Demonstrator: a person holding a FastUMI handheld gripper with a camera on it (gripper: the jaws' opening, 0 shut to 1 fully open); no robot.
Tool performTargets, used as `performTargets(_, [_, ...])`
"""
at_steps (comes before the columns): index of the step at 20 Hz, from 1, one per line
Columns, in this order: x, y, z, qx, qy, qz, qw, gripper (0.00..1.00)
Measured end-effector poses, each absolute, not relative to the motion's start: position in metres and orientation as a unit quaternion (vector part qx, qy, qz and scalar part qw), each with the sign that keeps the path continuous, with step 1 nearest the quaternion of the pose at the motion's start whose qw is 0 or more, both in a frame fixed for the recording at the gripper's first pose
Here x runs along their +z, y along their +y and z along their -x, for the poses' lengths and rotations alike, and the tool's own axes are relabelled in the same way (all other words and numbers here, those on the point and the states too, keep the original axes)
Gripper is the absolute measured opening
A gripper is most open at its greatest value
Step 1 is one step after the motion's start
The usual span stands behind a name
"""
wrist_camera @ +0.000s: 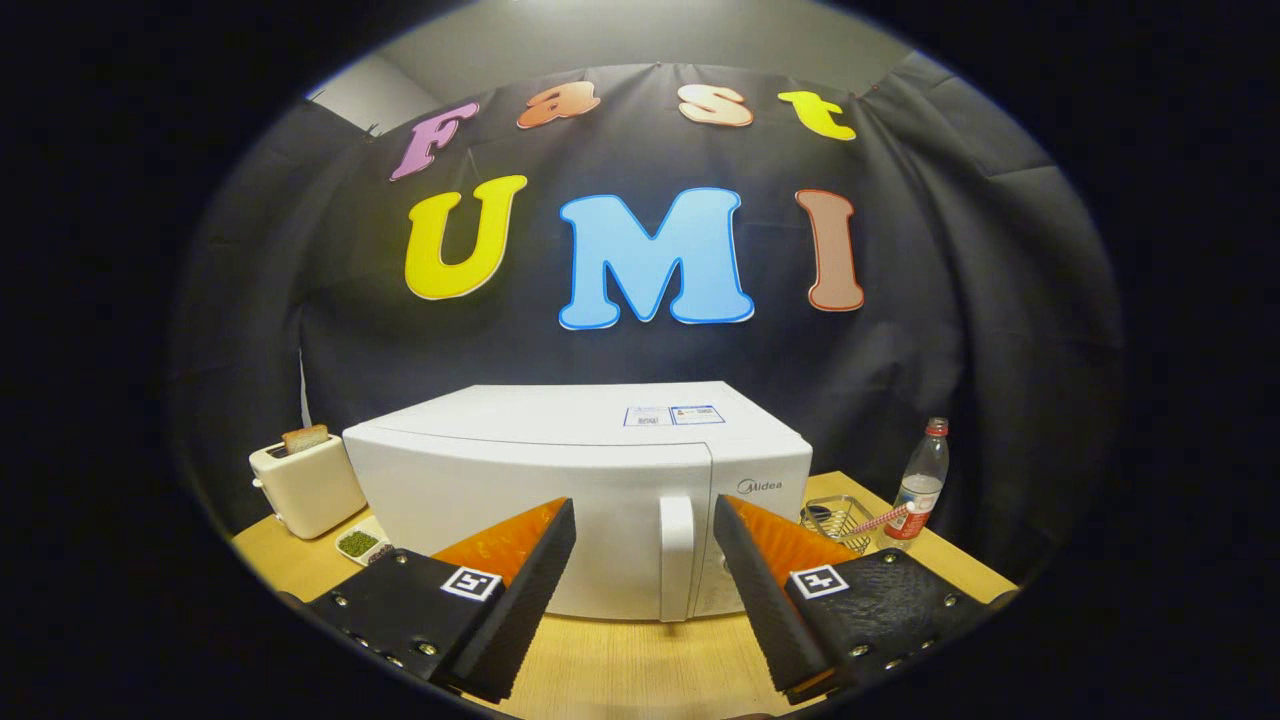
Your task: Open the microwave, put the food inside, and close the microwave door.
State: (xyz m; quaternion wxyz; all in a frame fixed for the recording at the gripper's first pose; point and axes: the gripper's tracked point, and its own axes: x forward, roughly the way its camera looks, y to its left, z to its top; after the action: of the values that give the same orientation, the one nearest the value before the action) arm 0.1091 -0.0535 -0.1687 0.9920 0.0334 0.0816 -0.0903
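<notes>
- The gripper sits low in the middle of the frame with its two fingers spread wide apart and nothing held between them; each finger carries a small square black-and-white marker tag on its upper face.
- Just ahead of the fingers, in the gap between them, stands the vertical white door handle of the microwave; neither finger touches it.
- The microwave fills the centre of the frame, resting on the light wooden bench. It is a white box with a plain white door that is closed, and a narrower panel to the right of the handle.
- The brand word "Midea" is printed in grey at the upper right of the front, just right of the handle line. On the top panel, right of centre, lie two small stickers with blue edging; their print is too small to make out.
- At lower left of the frame, beside the microwave, stands a cream toaster with a slice of bread poking up from its slot.
- In front of the toaster, close to the left finger, is a small white dish holding something green.
- At right of the frame, beyond the right finger, a wire basket sits on the bench, and just right of it a clear plastic bottle with a red cap and a red label, which is not legible.
</notes>
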Motion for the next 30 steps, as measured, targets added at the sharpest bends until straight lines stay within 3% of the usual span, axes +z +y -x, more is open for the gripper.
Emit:
performTargets(12, [-0.250, -0.071, -0.146, -0.090, 0.099, -0.027, 0.991, 0.87])
performTargets(14, [-0.257, -0.072, -0.150, -0.094, 0.100, -0.021, 0.990, 0.77])
performTargets(16, [-0.259, -0.070, -0.152, -0.090, 0.091, -0.012, 0.992, 0.74])
performTargets(17, [-0.261, -0.071, -0.153, -0.086, 0.092, -0.012, 0.992, 0.61])
performTargets(19, [-0.261, -0.074, -0.154, -0.087, 0.091, -0.015, 0.992, 0.57])
performTargets(21, [-0.262, -0.075, -0.152, -0.086, 0.095, -0.021, 0.992, 0.34])
performTargets(24, [-0.263, -0.075, -0.153, -0.081, 0.104, -0.040, 0.990, 0.32])
performTargets(25, [-0.264, -0.075, -0.153, -0.082, 0.105, -0.037, 0.990, 0.24])
performTargets(26, [-0.260, -0.073, -0.150, -0.086, 0.108, -0.034, 0.990, 0.24])
performTargets(27, [-0.264, -0.074, -0.151, -0.091, 0.106, -0.028, 0.990, 0.14])
performTargets(30, [-0.263, -0.075, -0.150, -0.095, 0.101, -0.044, 0.989, 0.14])
